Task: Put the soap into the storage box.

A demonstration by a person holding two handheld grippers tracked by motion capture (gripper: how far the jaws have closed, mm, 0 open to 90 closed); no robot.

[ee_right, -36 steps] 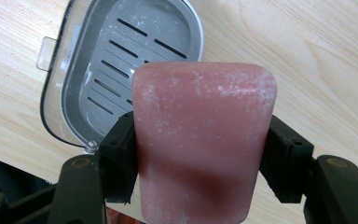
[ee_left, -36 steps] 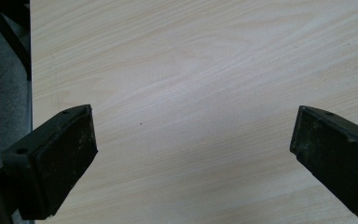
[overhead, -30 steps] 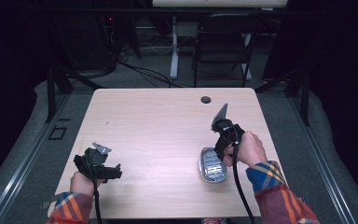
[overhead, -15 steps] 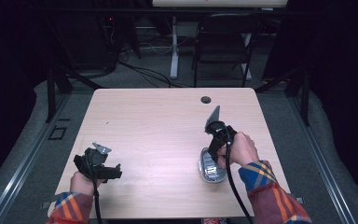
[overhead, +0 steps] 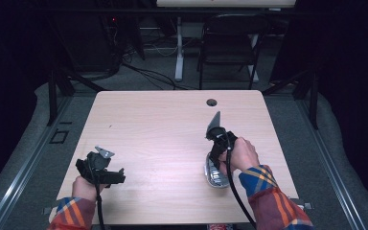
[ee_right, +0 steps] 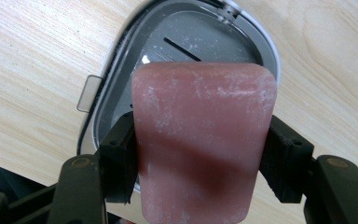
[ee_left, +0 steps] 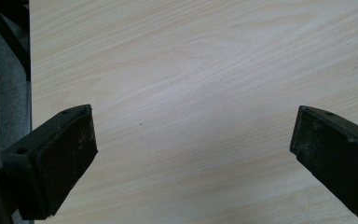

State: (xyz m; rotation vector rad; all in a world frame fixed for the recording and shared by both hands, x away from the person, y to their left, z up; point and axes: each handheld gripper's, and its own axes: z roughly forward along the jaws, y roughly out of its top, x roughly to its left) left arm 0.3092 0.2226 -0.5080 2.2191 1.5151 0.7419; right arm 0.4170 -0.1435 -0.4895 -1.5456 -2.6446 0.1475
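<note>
My right gripper (ee_right: 203, 158) is shut on a pink bar of soap (ee_right: 200, 140), its jaws pressing both long sides. Directly beneath the bar lies an open grey soap case (ee_right: 182, 42) with a white rim and a small side tab. In the high view the right gripper (overhead: 215, 155) points down over that case (overhead: 216, 179) at the table's front right. At the front left, my left gripper (overhead: 117, 175) rests low over the table. In its own view the left gripper (ee_left: 191, 158) is open wide, with bare wood between the pads.
The pale wooden table (overhead: 163, 124) has a round cable hole (overhead: 212, 102) near its far edge. A dark chair (overhead: 230, 43) and floor cables sit beyond the table. The table's left edge (ee_left: 30, 93) runs close to the left gripper.
My right gripper has shifted left and slightly toward me, bringing the soap over the case. The left gripper has stayed where it was.
</note>
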